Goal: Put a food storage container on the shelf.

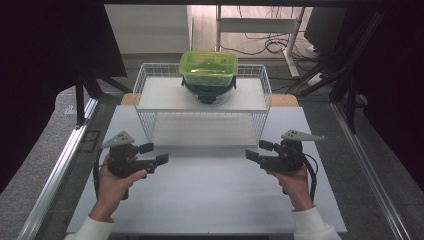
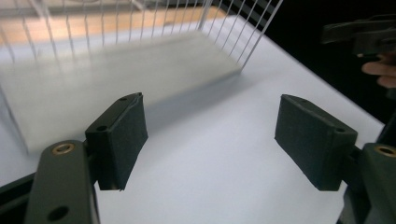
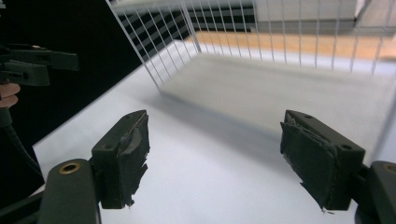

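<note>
We hold the left gripper (image 1: 156, 154) and right gripper (image 1: 259, 151) low over the table (image 1: 210, 195), jaws spread and empty. The wire rack (image 1: 202, 102) stands just ahead between them, its near side open. On its top shelf, well apart from both, a green tub (image 1: 208, 68) sits on a dark bowl (image 1: 207, 91).
</note>
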Demonstrator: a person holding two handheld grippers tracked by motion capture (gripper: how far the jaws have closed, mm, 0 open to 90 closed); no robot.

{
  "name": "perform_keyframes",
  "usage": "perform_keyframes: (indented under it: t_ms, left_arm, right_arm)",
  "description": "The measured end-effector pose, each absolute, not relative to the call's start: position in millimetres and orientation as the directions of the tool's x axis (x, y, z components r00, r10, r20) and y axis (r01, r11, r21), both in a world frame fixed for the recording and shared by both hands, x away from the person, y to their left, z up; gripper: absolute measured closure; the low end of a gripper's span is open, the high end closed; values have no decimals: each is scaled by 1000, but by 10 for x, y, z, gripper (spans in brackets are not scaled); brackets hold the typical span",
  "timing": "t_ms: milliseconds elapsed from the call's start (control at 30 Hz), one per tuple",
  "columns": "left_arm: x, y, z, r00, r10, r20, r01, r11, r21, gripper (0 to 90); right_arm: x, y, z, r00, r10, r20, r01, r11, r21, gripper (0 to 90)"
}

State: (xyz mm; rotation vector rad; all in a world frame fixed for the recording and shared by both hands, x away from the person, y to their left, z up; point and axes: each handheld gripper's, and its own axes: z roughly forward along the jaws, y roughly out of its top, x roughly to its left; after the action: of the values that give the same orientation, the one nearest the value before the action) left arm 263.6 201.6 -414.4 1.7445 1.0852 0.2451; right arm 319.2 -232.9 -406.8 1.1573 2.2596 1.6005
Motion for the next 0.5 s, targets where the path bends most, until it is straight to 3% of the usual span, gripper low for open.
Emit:
perform_keyframes:
  t_ms: [133, 500]
  left_arm:
    - [2566, 2004, -4582, 526, 776, -348, 616, -65, 785, 244]
    - [2545, 2039, -4918, 494, 801, -338, 661, -94, 745, 253]
  right_arm:
    - [3117, -2415, -4283, -672, 679, 297, 523, 151, 839, 239]
    - [3027, -2462, -4755, -643, 710, 287, 581, 208, 787, 240]
